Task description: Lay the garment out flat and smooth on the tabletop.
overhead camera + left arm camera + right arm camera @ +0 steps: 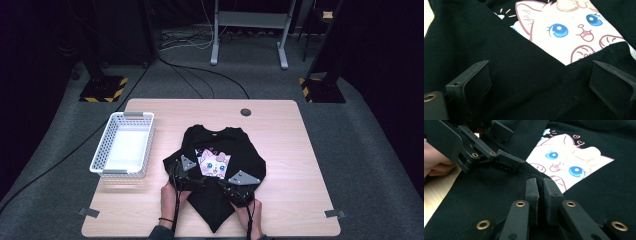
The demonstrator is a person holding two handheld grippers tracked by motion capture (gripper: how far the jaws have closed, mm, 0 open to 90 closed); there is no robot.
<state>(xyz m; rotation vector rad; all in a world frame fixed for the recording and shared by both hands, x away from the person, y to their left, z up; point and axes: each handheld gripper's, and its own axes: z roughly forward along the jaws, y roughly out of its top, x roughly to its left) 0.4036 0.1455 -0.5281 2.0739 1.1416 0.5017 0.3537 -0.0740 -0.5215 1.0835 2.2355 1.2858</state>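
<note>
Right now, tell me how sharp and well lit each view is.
High view: table evenly lit, surroundings dark, slightly soft. Left gripper view: cat print sharp, black shirt shows little detail. Right gripper view: the right gripper crisp, cat print bright without glare.

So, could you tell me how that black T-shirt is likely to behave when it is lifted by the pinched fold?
The black T-shirt lies in soft folds, so it will probably droop and partly unfold. The right gripper pinches only a small bit of cloth, so the grip could slip. It looks thin and light; pushed, it would likely bunch on the table rather than slide.
</note>
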